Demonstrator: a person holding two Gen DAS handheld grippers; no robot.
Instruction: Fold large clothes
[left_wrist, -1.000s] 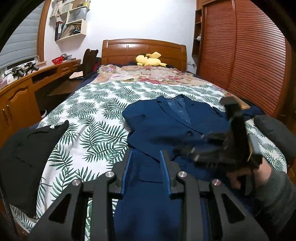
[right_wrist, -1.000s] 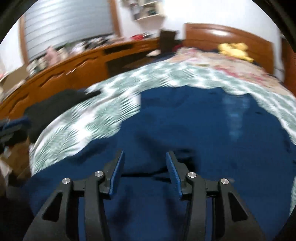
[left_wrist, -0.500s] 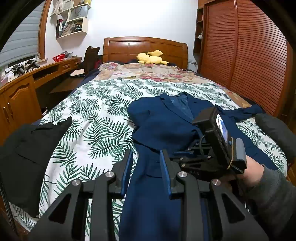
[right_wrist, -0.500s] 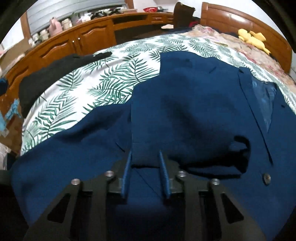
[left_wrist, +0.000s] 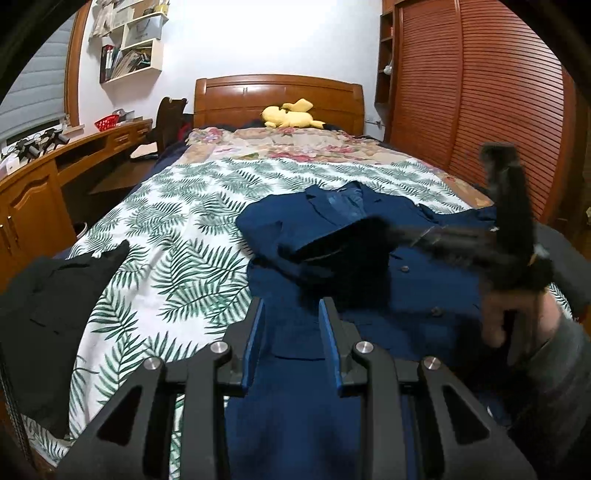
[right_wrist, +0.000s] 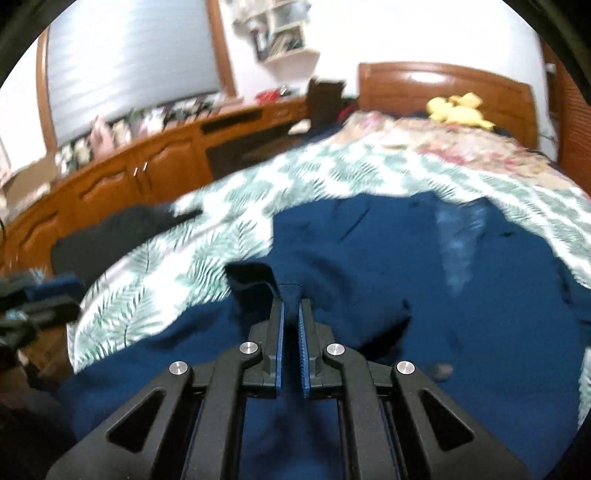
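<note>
While we looked along both grippers, we noted these things, from the biggest to the smallest:

Bed: a wooden bed with a leaf-print cover (left_wrist: 177, 258) filled most of both views; a floral quilt (left_wrist: 295, 146) lay at its far end, near the headboard.

Blue jacket: the jacket (left_wrist: 369, 236) lay spread on the leaf-print cover, on the right half of the bed in the left wrist view, with its collar toward the headboard. One sleeve was folded across the chest, and its hem reached under both grippers.

Black garment: a dark piece of clothing (left_wrist: 55, 295) lay at the left edge of the bed, well apart from the jacket.

Right gripper: we saw the right gripper (right_wrist: 290, 306) with its jaws almost together, after they had just been closing. A fold of the blue jacket's sleeve was pinched between the tips and lifted off the bed. In the left wrist view it appeared as a dark blur, held by a hand (left_wrist: 513, 317) in a grey sleeve.

Left gripper: the left gripper (left_wrist: 290, 314) hovered over the lower part of the jacket. Its jaws stood partly apart, and we saw nothing held between them.

Yellow toy: a plush toy (left_wrist: 290, 115) rested against the headboard.
</note>
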